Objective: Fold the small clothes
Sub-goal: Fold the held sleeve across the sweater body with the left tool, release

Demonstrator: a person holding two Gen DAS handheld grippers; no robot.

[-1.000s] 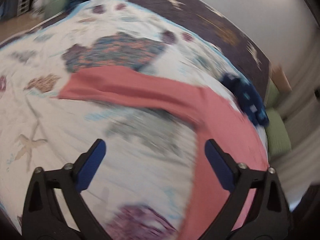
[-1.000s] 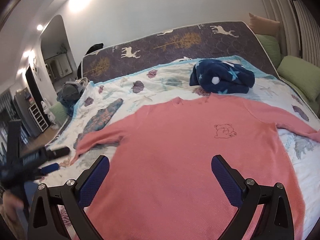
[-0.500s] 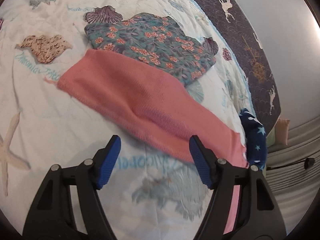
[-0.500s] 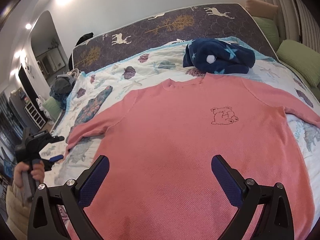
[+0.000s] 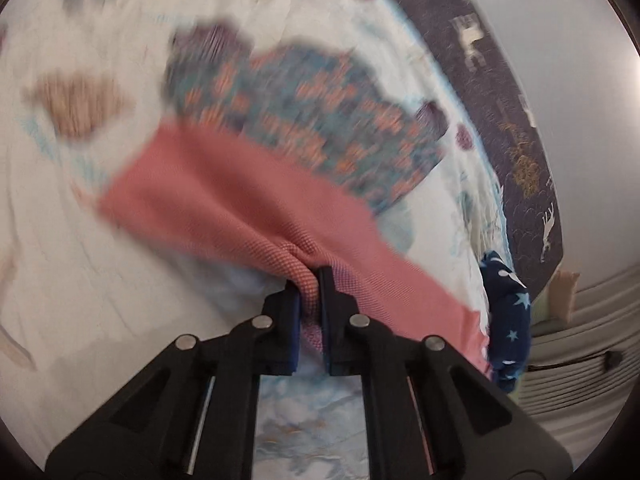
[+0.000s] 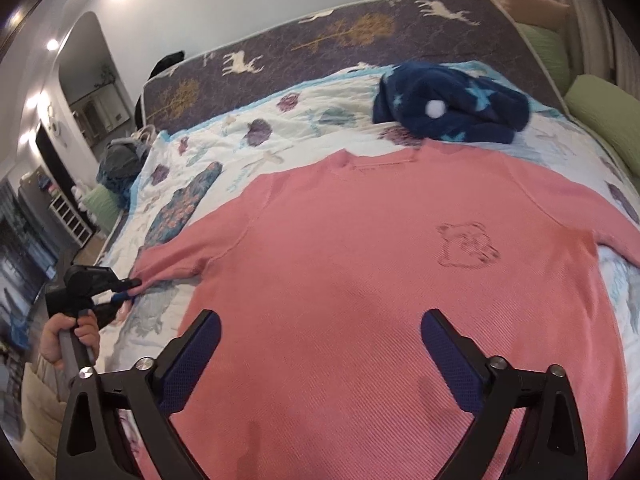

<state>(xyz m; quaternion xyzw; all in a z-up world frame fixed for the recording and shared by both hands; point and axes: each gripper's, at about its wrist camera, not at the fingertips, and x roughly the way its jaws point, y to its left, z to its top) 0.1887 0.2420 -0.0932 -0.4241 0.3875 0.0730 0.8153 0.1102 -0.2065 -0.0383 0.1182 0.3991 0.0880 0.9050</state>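
A pink long-sleeved sweater [image 6: 380, 280] with a small bear outline on the chest lies flat, front up, on the bed. My left gripper [image 5: 310, 276] is shut on the sweater's left sleeve [image 5: 224, 196], pinching a fold of the knit partway along it; it also shows in the right wrist view [image 6: 130, 288] at the sleeve. My right gripper [image 6: 320, 340] is open and empty, hovering over the lower body of the sweater, near the hem.
A dark blue starry fleece [image 6: 452, 108] lies bunched above the collar and shows in the left wrist view [image 5: 508, 320]. The seashell-print bedsheet [image 6: 280, 136] covers the bed. Green pillows [image 6: 600, 112] sit at the right edge. A dark deer-print mattress edge [image 6: 360, 36] lies behind.
My left gripper moved down onto the sleeve and closed on it, from wide open to shut. My right gripper moved slightly forward over the sweater and stayed open.
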